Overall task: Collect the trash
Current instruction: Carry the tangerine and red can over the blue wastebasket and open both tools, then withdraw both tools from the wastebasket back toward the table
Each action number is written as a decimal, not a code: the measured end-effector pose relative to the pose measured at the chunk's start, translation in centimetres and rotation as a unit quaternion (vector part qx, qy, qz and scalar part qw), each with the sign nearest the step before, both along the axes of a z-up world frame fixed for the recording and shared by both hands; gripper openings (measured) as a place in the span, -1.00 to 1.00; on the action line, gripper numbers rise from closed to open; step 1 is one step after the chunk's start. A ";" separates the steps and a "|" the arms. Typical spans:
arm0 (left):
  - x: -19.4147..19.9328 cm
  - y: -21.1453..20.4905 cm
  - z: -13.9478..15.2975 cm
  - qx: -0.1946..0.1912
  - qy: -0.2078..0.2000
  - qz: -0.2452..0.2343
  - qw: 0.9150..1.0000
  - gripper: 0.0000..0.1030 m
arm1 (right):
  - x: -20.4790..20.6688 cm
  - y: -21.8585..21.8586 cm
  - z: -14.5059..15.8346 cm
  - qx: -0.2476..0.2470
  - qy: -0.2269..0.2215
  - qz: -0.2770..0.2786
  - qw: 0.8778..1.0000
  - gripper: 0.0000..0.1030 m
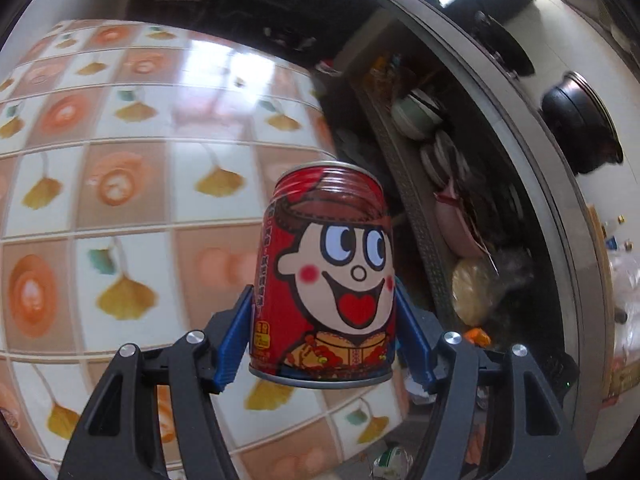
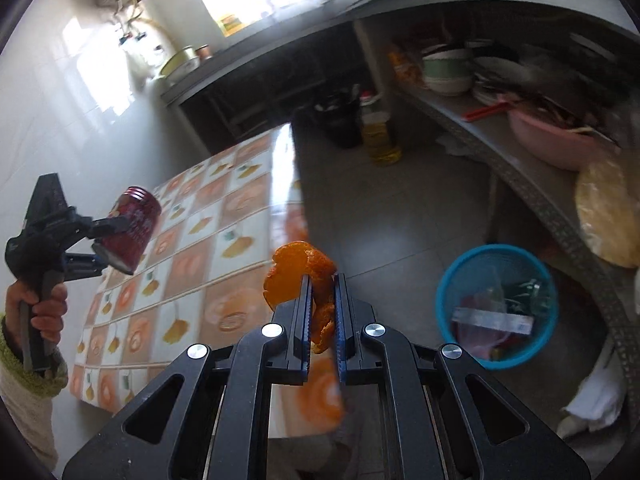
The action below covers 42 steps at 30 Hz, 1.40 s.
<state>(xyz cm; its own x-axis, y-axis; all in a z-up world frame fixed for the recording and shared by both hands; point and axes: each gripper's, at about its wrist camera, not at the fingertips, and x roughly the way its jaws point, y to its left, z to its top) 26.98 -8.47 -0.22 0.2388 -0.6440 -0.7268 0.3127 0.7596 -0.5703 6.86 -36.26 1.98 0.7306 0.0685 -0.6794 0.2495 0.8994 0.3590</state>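
A red drink can [image 1: 326, 276] printed with a cartoon face sits upright between the blue pads of my left gripper [image 1: 324, 296], which is shut on it above the patterned tablecloth. The same can [image 2: 130, 234] and left gripper [image 2: 105, 245] show at the left of the right wrist view, held up by a hand [image 2: 38, 306]. My right gripper [image 2: 322, 280] is shut on a piece of orange peel [image 2: 298, 280] that curls up between its pads. A blue bin [image 2: 496, 306] with trash in it stands on the floor at lower right.
The table [image 2: 192, 280] wears a cloth with orange and leaf squares. A grey shelf [image 2: 532, 192] under the counter holds bowls, a pink basin [image 2: 548, 140] and a round flat bread. A yellow oil bottle [image 2: 378, 132] and a dark pot stand on the grey floor.
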 end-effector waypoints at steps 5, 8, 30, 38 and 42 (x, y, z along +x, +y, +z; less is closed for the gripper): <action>-1.6 -11.8 -1.3 0.016 0.016 -0.109 0.994 0.25 | -4.4 -6.2 -2.9 0.003 0.041 -0.104 0.994 -0.84; -2.4 -18.4 -2.9 0.043 0.024 -0.165 0.985 0.25 | -6.0 -8.4 -5.9 0.024 0.070 -0.141 0.987 -0.84; -0.7 -42.5 -23.0 0.204 0.128 -0.256 0.936 0.49 | 1.4 -17.6 -25.3 0.153 0.204 -0.191 0.948 -0.21; -0.9 -40.7 -20.3 0.161 0.125 -0.241 0.949 0.49 | -0.8 -16.5 -24.5 0.133 0.191 -0.207 0.950 -0.15; -2.0 -38.9 -16.3 0.132 0.093 -0.246 0.956 0.49 | -2.6 -15.2 -22.2 0.114 0.170 -0.216 0.955 -0.13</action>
<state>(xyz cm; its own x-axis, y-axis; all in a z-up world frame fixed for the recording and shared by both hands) 24.95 -47.40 -16.50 -0.1944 -0.4332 -0.8801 0.5818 0.6714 -0.4590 4.24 -51.50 -20.19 0.4647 -0.0143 -0.8853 0.7158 0.5946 0.3661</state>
